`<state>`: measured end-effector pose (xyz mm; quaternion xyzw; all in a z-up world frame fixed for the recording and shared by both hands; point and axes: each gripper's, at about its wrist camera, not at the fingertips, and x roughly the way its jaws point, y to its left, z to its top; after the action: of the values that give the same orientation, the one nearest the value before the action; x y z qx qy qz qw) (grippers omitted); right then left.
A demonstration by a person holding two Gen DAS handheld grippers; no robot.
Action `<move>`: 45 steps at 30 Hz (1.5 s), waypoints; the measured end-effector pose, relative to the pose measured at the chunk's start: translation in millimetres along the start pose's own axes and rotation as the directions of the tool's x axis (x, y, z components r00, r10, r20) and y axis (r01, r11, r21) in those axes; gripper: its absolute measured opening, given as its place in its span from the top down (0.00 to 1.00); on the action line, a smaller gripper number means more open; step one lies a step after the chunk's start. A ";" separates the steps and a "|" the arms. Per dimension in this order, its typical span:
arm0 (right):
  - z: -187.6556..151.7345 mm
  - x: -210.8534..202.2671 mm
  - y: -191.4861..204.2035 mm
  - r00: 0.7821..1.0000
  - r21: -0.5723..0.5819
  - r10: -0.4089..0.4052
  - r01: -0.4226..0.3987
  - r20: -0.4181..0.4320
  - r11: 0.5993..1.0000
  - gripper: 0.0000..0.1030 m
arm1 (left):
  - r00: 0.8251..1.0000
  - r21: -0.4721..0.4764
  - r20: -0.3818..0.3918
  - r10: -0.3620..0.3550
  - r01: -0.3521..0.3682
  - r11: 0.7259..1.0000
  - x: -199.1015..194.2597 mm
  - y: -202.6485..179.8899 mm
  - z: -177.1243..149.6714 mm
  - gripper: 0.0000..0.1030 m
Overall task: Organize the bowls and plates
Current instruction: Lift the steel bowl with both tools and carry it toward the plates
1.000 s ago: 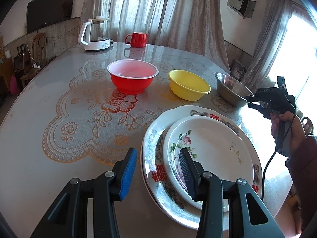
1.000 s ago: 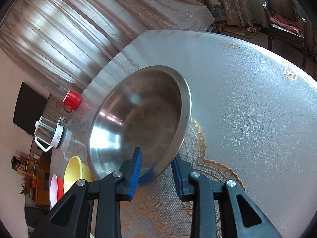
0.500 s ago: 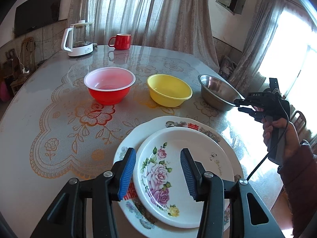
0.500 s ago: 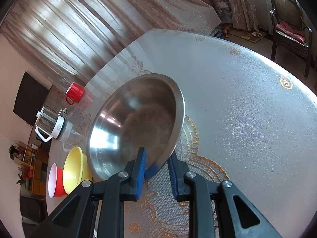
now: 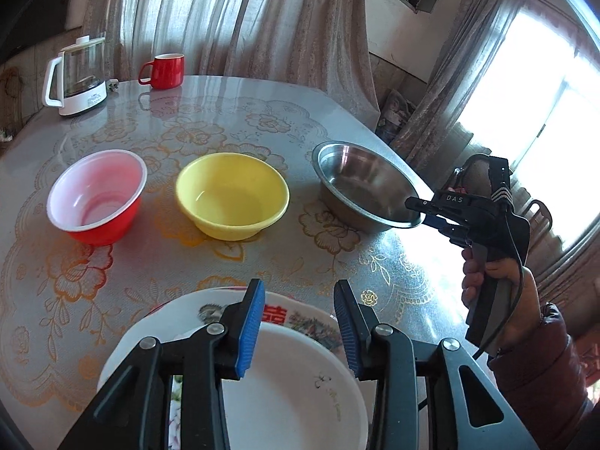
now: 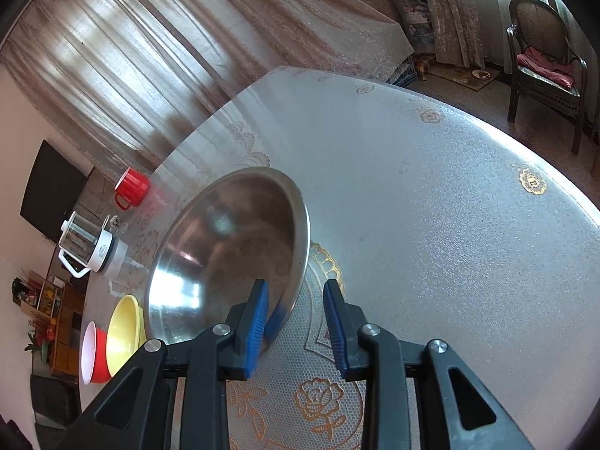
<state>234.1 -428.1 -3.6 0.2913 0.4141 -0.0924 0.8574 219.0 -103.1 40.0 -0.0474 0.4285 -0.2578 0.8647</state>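
Observation:
A steel bowl (image 5: 365, 185) stands on the table at the right; it also shows in the right wrist view (image 6: 228, 251). My right gripper (image 6: 296, 315) is open with the bowl's near rim between its blue pads; it also shows in the left wrist view (image 5: 431, 217). A yellow bowl (image 5: 232, 195) and a red bowl (image 5: 97, 197) stand in a row to the steel bowl's left. My left gripper (image 5: 298, 328) is open and empty above a small white plate (image 5: 296, 386) stacked on a larger patterned plate (image 5: 180, 315).
A glass kettle (image 5: 77, 75) and a red mug (image 5: 165, 71) stand at the table's far side. The round table (image 6: 431, 206) has a lace-patterned cover. A chair (image 6: 543, 56) stands on the floor beyond the table. Curtains hang behind.
My right gripper has opened from the steel bowl's rim, and the bowl now rests on the table. My left gripper has moved further over the stacked plates, still open.

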 end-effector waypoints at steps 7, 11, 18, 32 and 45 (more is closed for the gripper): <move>8.9 8.7 1.4 1.000 -0.043 -0.025 0.025 -0.003 0.999 0.71 | 0.998 0.009 -0.037 -0.047 0.047 0.999 47.3 -30.6 40.5 0.62; 15.8 11.0 -0.3 1.000 -0.054 -0.028 0.028 -0.004 0.998 0.71 | 0.996 -0.027 -0.063 -0.063 0.061 0.998 74.9 -38.7 56.7 0.62; 17.7 15.2 3.6 0.999 -0.099 -0.041 0.040 -0.003 0.994 0.71 | 0.991 -0.087 -0.125 -0.045 0.035 0.996 117.1 -38.9 69.2 0.62; 1.7 2.6 6.1 0.998 -0.110 -0.012 0.005 -0.063 0.994 0.87 | 0.988 -0.111 -0.133 -0.074 0.060 0.992 102.1 -42.8 47.3 0.75; -49.8 -32.4 3.5 0.995 -0.111 0.015 -0.027 -0.102 0.993 0.87 | 0.991 -0.064 -0.127 -0.039 0.031 0.997 47.6 -52.6 -5.6 0.74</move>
<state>182.1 -399.2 -1.6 0.2512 0.4584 -0.0449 0.8513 217.1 -170.8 18.3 -0.0650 0.4902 -0.2620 0.8288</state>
